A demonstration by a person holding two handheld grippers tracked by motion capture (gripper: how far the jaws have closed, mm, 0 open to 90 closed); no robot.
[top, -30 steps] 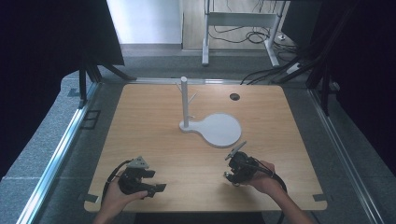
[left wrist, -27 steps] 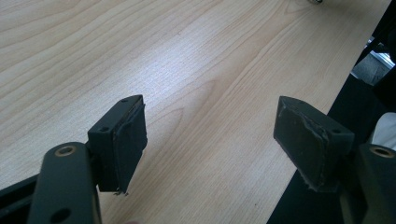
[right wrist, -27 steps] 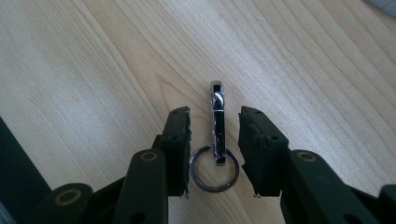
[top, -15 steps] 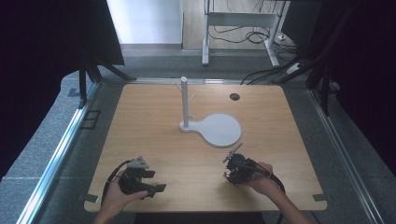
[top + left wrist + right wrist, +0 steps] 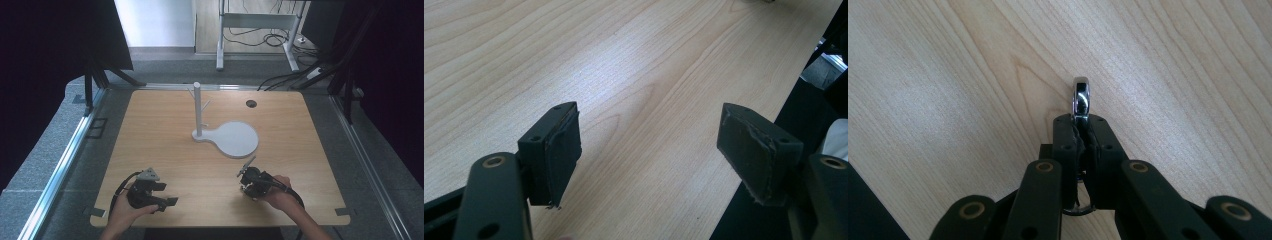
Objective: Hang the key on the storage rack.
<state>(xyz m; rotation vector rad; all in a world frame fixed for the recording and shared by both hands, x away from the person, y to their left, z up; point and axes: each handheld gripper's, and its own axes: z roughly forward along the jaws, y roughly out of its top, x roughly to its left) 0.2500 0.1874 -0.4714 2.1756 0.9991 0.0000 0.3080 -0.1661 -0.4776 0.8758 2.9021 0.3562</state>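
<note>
The right gripper (image 5: 1081, 135) pinches a shiny silver metal ring (image 5: 1081, 97) edge-on above the pale wooden table (image 5: 165, 150), likely bound for the white pegged stand (image 5: 197, 107) beyond, which calls for careful alignment, while the left gripper (image 5: 649, 152) waits spread wide.

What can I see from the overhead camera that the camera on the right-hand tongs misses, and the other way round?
From the high view: the white stand with its round base, the person's hands, and the left tongs open. From the right gripper view: the right tongs shut on a shiny metal ring, seen edge-on. Both show the wooden table.
</note>
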